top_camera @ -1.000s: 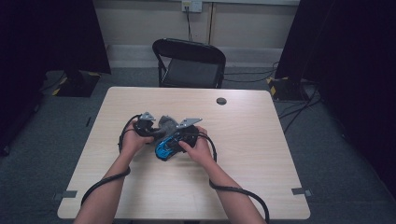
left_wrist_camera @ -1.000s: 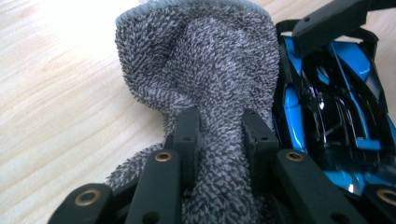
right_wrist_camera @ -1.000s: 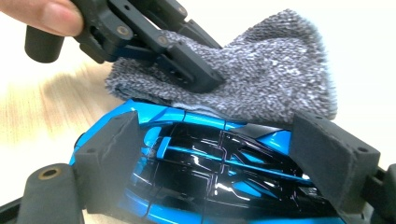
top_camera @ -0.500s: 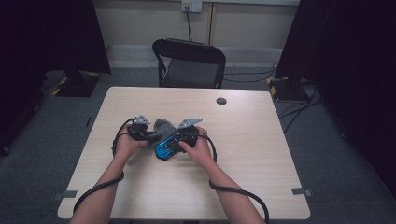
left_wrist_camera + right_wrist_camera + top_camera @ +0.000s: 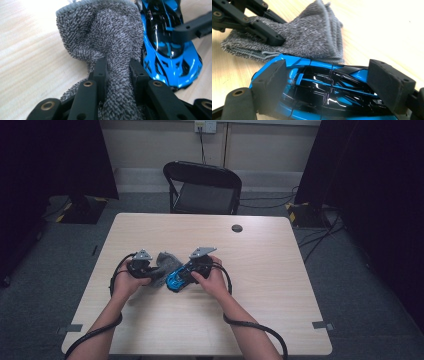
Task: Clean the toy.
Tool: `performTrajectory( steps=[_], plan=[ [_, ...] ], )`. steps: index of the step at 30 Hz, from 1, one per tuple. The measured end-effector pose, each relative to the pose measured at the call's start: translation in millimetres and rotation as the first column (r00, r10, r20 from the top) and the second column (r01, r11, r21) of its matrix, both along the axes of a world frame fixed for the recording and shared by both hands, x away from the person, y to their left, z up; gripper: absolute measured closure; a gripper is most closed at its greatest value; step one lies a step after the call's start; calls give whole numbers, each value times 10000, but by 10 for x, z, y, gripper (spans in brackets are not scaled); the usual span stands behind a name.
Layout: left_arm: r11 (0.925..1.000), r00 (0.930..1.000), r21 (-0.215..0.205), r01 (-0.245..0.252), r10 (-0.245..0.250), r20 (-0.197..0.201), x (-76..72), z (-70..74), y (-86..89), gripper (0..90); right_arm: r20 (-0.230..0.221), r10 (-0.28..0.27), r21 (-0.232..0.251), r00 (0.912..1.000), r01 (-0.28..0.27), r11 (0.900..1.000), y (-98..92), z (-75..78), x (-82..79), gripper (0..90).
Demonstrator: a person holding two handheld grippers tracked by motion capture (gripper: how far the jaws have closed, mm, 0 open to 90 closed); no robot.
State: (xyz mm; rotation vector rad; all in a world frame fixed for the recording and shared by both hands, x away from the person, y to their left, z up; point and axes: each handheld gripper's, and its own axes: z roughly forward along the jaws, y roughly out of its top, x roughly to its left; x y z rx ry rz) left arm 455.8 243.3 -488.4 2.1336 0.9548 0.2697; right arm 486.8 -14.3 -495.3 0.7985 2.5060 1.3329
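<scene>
Left gripper (image 5: 117,65), at the left of the pale worktop (image 5: 280,270): pinching a bunched fold of the grey terry cloth (image 5: 107,37), pads pressed into the pile from both sides. Gathered into a wad like that, presumably to give a firm, padded face for wiping rather than a loose flap that would drag. Cloth free end fanning out ahead of the pads and reaching to the flank of the blue toy car (image 5: 170,50), touching or very nearly so along its side.

Middle of the worktop, between the two hands: cloth (image 5: 162,262) and car (image 5: 176,279) side by side, cloth on the left, car just right of it and slightly nearer the person.

Right gripper (image 5: 327,82): clamped across the blue toy car (image 5: 322,87), one foam pad on each side of the body, roof and black glazing facing the camera. Held that way most likely to keep the car from rolling or skidding while the cloth works on it. Car directly between these pads; cloth (image 5: 307,37) lying just beyond it, flat on the wood.
</scene>
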Motion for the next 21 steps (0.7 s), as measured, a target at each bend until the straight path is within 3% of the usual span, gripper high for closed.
performTrajectory(
  steps=[21],
  plan=[
    [9999,9998,30,-124,125,-166,-167,23,152,720,-13,-52,-29,10000,52,10000,7,3,-5,166]
  ],
)
